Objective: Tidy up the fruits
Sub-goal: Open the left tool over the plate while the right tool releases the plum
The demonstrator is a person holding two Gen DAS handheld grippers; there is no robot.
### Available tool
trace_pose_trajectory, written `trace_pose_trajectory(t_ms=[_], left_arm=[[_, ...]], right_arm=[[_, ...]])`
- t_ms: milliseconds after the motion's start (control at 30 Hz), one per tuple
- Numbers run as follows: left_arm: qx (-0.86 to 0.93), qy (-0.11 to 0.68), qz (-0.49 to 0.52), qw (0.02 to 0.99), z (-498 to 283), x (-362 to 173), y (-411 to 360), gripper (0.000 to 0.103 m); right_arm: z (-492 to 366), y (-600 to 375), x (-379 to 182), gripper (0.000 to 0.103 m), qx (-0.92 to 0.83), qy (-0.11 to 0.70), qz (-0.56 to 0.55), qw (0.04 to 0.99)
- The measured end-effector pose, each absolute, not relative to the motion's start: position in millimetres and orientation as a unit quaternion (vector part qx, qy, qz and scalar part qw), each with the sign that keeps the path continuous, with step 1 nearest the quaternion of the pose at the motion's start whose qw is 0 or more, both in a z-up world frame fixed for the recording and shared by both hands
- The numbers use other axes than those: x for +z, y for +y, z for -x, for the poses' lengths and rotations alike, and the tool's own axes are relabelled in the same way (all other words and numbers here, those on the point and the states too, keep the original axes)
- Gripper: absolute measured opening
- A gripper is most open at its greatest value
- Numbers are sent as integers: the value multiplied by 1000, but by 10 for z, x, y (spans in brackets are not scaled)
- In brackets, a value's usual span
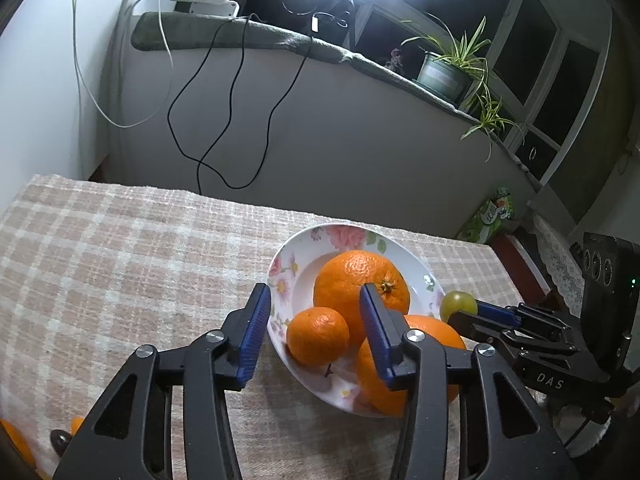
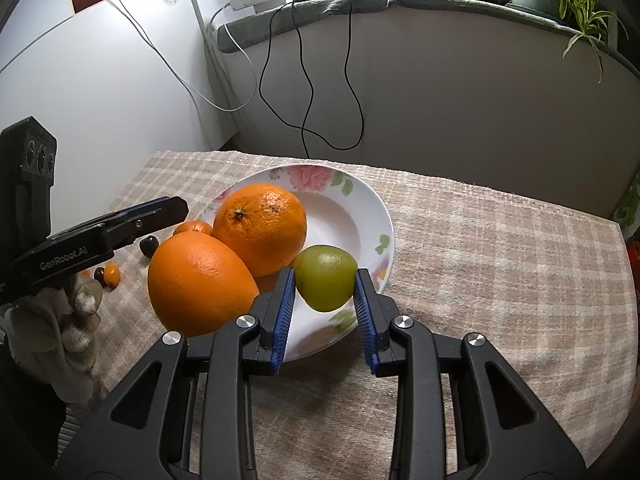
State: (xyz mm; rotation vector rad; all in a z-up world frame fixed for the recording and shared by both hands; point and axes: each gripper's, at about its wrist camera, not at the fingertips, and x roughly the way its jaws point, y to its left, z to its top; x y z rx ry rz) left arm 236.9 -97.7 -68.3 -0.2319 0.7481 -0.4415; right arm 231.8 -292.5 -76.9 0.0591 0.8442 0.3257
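My right claw (image 2: 325, 292) pinches a smooth green oval fruit (image 2: 326, 278) between ribbed blue pads above the near rim of a glossy white floral china plate (image 2: 362, 200), which sits on a nubby checked cloth (image 2: 500, 272). My left claw (image 1: 316, 330) gapes, empty, astride a small dimpled mandarin (image 1: 318, 336). Two big pebbled oranges (image 2: 262, 232) share the plate, one partly hidden behind my left claw.

left tongs (image 1: 314, 332) parted, empty; right tongs (image 2: 325, 294) clamped, both angled downward
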Motion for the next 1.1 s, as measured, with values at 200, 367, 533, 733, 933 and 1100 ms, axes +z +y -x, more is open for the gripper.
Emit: trace_pose_trajectory(t_ms=[200, 367, 533, 733, 933, 1100], left_arm=[[-211, 364, 113, 900, -2369, -696, -961, 48], [-211, 365, 113, 900, -2350, -697, -963, 48], [-211, 363, 114, 900, -2328, -677, -954, 51], [-206, 358, 116, 903, -2275, -631, -911, 57], [-199, 352, 122, 907, -2200, -583, -825, 68], [-190, 342, 117, 913, -2088, -534, -750, 68]], right_arm=[[-2307, -2943, -736, 60, 151, 397, -27, 905], [-2293, -2960, -673, 66, 148, 391, -27, 908], [-2266, -2954, -649, 72, 146, 390, -25, 909], [-2221, -2898, -604, 80, 146, 387, -22, 910], [-2175, -2847, -530, 80, 146, 385, -22, 911], [-2109, -2751, -454, 80, 151, 382, -16, 912]])
